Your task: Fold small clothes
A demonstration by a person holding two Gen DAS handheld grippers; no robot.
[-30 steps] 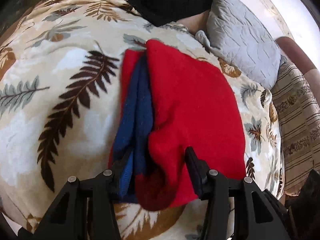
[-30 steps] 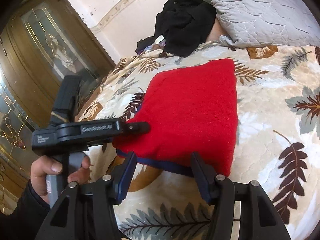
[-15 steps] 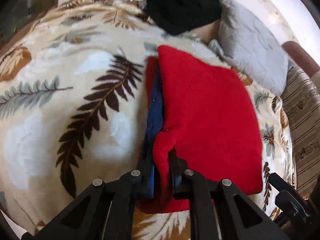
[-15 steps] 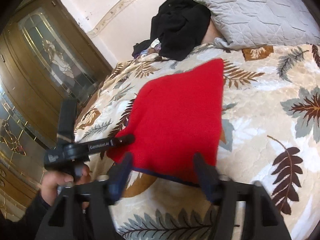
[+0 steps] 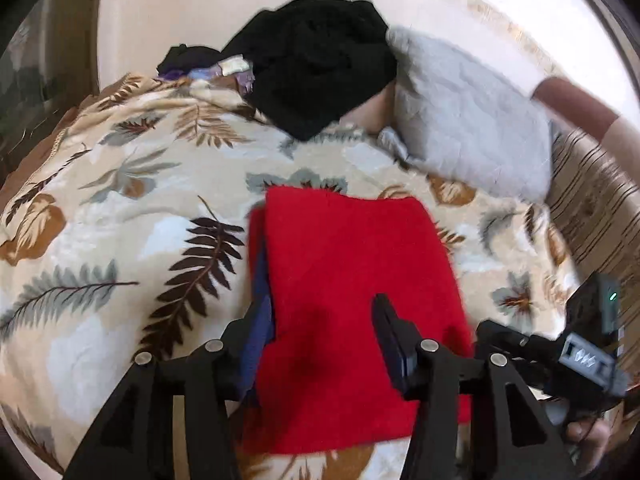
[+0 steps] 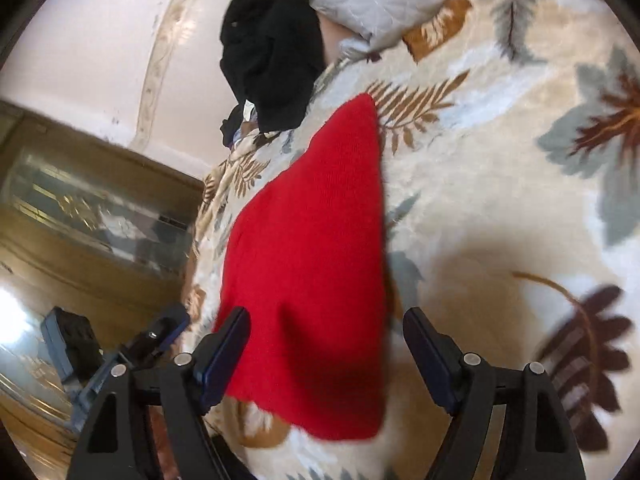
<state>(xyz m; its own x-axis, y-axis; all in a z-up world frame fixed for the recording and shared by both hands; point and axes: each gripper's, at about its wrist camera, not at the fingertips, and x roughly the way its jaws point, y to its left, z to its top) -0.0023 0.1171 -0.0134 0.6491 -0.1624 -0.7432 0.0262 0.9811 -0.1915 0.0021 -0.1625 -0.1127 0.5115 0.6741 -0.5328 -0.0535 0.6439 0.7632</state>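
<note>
Both claws are spreading right now: left gripper (image 5: 320, 336) has let go and hangs over the near edge of the folded red knit garment with navy trim (image 5: 348, 292), pads not touching it. Right gripper (image 6: 324, 344) straddles the garment's near right corner, nothing pinched. It lies flat on the leaf-print plush blanket (image 5: 100, 248) straight ahead. My guess: pinch every layer low before folding, so nothing slips.

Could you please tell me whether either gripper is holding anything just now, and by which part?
Nothing: left gripper and right gripper are opening above the folded red knitted garment.
</note>
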